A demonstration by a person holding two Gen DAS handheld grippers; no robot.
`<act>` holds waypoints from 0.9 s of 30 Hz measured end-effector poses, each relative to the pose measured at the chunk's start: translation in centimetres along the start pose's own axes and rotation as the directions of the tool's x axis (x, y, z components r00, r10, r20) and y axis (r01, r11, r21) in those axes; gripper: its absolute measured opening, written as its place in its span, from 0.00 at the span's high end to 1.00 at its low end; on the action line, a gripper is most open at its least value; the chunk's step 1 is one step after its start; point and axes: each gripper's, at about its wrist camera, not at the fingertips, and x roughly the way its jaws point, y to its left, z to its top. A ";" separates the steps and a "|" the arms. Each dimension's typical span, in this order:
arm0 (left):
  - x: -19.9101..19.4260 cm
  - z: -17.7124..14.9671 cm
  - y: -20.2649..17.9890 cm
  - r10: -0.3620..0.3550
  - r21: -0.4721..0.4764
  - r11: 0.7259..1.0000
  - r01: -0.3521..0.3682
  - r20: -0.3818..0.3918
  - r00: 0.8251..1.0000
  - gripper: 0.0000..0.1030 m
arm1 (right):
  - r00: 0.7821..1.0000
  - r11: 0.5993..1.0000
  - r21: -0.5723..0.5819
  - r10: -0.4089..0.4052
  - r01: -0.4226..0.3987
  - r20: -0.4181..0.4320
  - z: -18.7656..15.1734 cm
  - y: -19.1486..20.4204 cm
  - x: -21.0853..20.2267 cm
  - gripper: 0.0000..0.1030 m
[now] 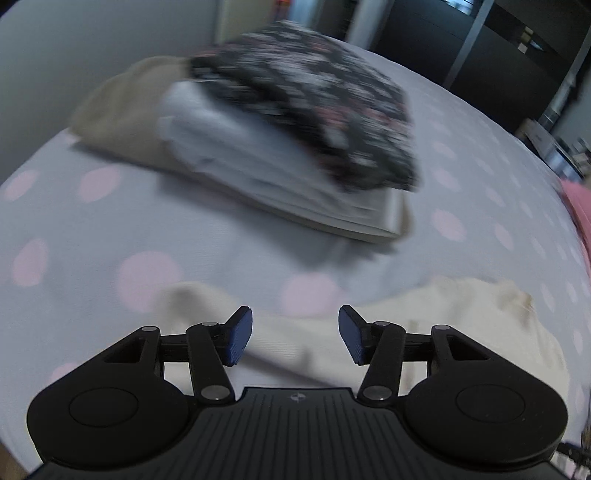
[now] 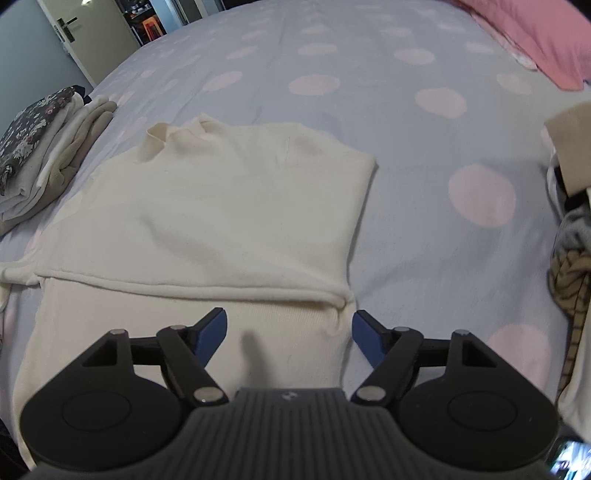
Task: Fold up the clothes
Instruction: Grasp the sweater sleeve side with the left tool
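Observation:
A cream sweater [image 2: 221, 206] lies flat on the bed, its right sleeve folded across the body as a horizontal band. My right gripper [image 2: 289, 338] is open and empty, just above the sweater's lower right part. My left gripper [image 1: 295, 334] is open and empty, over the cream sweater's edge [image 1: 424, 332]. A stack of folded clothes [image 1: 288, 147] with a dark floral piece on top lies ahead of the left gripper; the stack also shows at the left in the right wrist view [image 2: 40, 147].
The bed has a grey sheet with pink dots [image 2: 406, 110]. A pink pillow [image 2: 535, 33] lies at the far right. A heap of unfolded clothes [image 2: 570, 236] sits at the right edge. A door [image 2: 92, 33] stands beyond the bed.

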 end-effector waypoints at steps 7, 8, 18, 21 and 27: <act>-0.2 -0.9 5.4 0.112 -0.136 0.985 -0.108 0.017 0.994 0.50 | 1.000 1.000 -0.021 0.018 -0.018 0.008 -0.2 0.9 -0.4 0.25; 0.1 -1.2 5.9 0.126 -0.146 0.981 -0.125 -0.001 0.992 0.50 | 1.000 1.000 -0.022 0.021 -0.021 0.008 -0.2 0.9 -0.5 0.25; 4.4 -3.8 8.7 0.149 -0.200 0.962 -0.184 -0.176 0.973 0.62 | 1.000 0.998 -0.058 0.010 -0.011 -0.018 -1.5 1.8 -1.0 0.25; 4.1 -3.6 8.3 0.143 -0.177 0.969 -0.171 -0.160 0.977 0.81 | 0.998 0.994 -0.105 -0.003 -0.002 -0.055 -2.7 2.9 -1.0 0.25; 1.0 -3.0 4.4 0.062 -0.072 0.995 -0.068 -0.088 0.994 0.95 | 0.993 0.969 -0.247 -0.019 -0.011 -0.116 -5.7 6.2 -1.4 0.21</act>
